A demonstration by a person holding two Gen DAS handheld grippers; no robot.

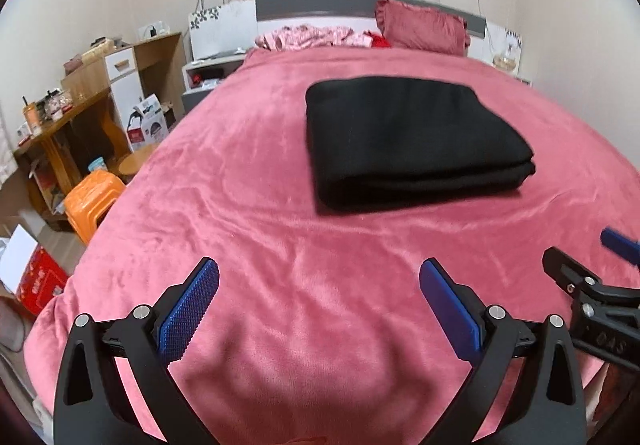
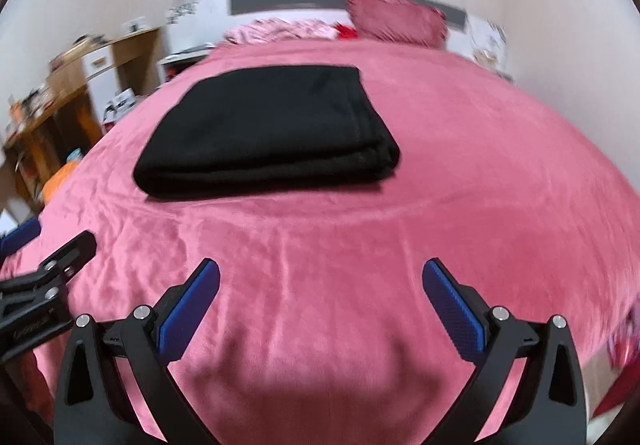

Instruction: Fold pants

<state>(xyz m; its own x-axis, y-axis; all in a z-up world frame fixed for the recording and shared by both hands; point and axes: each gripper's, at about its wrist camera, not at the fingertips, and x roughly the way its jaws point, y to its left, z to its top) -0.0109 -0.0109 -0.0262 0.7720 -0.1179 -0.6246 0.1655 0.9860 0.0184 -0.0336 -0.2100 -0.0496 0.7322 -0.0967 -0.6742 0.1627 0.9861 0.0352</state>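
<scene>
The black pants (image 1: 412,141) lie folded into a thick, neat rectangle on the pink bedspread (image 1: 280,237), past the middle of the bed. In the right wrist view the same folded pants (image 2: 268,133) sit ahead and to the left. My left gripper (image 1: 319,277) hovers open over bare blanket, well short of the pants, with nothing between its blue pads. My right gripper (image 2: 320,277) is open too, also clear of the pants and empty. Each gripper shows at the edge of the other's view: the right one (image 1: 600,273) at the far right, the left one (image 2: 48,257) at the far left.
A pink pillow (image 1: 424,25) and crumpled pink bedding (image 1: 312,37) lie against the headboard. Left of the bed stand a wooden desk (image 1: 80,113), an orange stool (image 1: 92,197) and a red box (image 1: 36,281). A nightstand (image 1: 208,77) flanks the bed's head.
</scene>
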